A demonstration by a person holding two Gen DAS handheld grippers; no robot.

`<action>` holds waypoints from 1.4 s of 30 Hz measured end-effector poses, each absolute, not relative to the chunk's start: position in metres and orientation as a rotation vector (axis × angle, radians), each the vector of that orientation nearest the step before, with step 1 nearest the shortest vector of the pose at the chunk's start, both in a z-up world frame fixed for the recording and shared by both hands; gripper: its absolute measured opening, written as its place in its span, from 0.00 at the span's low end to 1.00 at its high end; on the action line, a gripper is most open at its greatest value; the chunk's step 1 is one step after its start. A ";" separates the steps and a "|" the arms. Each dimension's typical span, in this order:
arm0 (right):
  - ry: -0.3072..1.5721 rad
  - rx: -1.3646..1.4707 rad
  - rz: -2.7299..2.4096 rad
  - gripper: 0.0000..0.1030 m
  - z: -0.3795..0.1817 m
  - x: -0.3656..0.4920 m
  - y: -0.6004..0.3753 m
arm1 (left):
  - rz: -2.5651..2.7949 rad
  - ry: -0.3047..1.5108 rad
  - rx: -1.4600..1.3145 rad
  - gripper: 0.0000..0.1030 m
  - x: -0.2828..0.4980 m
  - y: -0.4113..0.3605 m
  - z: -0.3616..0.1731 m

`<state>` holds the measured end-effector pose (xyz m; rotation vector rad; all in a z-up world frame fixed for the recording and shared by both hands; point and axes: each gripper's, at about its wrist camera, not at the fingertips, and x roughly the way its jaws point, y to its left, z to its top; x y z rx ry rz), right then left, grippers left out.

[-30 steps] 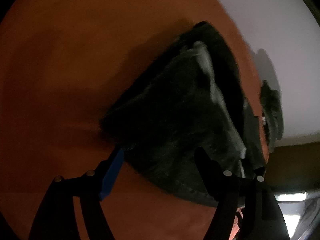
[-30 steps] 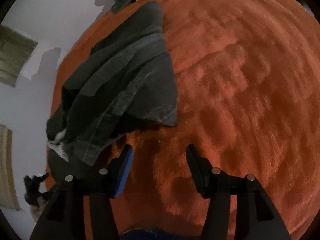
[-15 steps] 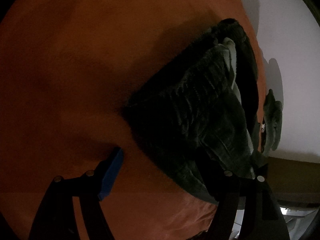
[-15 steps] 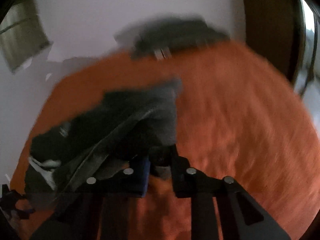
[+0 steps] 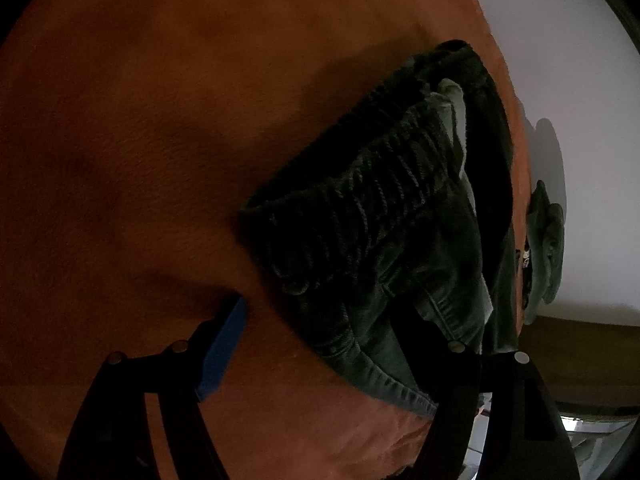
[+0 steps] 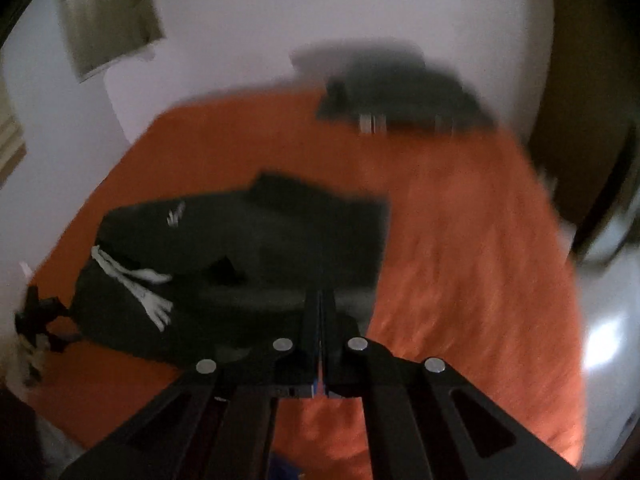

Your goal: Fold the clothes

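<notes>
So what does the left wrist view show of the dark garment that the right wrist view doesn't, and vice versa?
Only the left wrist view: the dark garment's ribbed elastic waistband up close, and the open left gripper at the garment's edge.

Only the right wrist view: the white drawstrings, a small white logo, and the right gripper shut on the garment's near edge.

Both: the dark garment on the orange fleece blanket, and a second dark clothing pile by the white wall.
</notes>
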<state>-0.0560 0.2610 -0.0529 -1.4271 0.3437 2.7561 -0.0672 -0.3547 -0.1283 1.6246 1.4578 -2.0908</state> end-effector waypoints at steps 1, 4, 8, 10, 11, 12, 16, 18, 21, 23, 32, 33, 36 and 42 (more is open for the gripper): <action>0.413 -1.485 2.715 0.00 -0.075 -0.062 0.268 | -2.098 1.454 1.621 0.73 -0.067 -0.354 -0.128; 0.521 -1.610 2.586 0.07 -0.131 -0.071 0.275 | -2.119 1.449 1.618 0.73 -0.067 -0.351 -0.131; 0.486 -1.665 2.467 0.35 -0.189 -0.072 0.276 | -2.105 1.519 1.607 0.77 -0.064 -0.351 -0.142; 0.439 -1.640 2.476 0.46 -0.200 -0.070 0.271 | -2.112 1.508 1.598 0.77 -0.067 -0.351 -0.143; 0.417 -1.622 2.490 0.49 -0.203 -0.069 0.268 | -2.122 1.492 1.596 0.77 -0.069 -0.351 -0.143; 0.409 -1.617 2.499 0.50 -0.206 -0.069 0.265 | -2.142 1.462 1.591 0.77 -0.071 -0.350 -0.142; 0.345 -1.635 2.509 0.56 -0.218 -0.075 0.248 | -2.250 1.292 1.555 0.47 -0.074 -0.337 -0.129; 0.246 -1.607 2.517 0.56 -0.219 -0.079 0.238 | -2.231 1.340 1.521 0.34 -0.069 -0.339 -0.134; 0.126 -1.517 2.519 0.41 -0.215 -0.088 0.226 | -2.203 1.452 1.469 0.28 -0.059 -0.345 -0.137; 0.151 -1.459 2.515 0.31 -0.201 -0.091 0.221 | -2.228 1.475 1.421 0.26 -0.058 -0.356 -0.128; -0.513 -0.805 2.788 0.02 -0.053 -0.088 0.117 | -2.477 1.442 1.066 0.18 -0.057 -0.417 -0.059; -0.602 -0.777 2.805 0.00 -0.041 -0.088 0.105 | -2.459 1.437 1.066 0.18 -0.057 -0.427 -0.063; -0.744 -0.835 2.842 0.00 -0.023 -0.092 0.089 | -2.386 1.461 1.123 0.18 -0.059 -0.436 -0.082; -0.034 -1.427 2.809 0.10 -0.075 -0.095 0.158 | -2.219 1.470 1.325 0.31 -0.061 -0.424 -0.124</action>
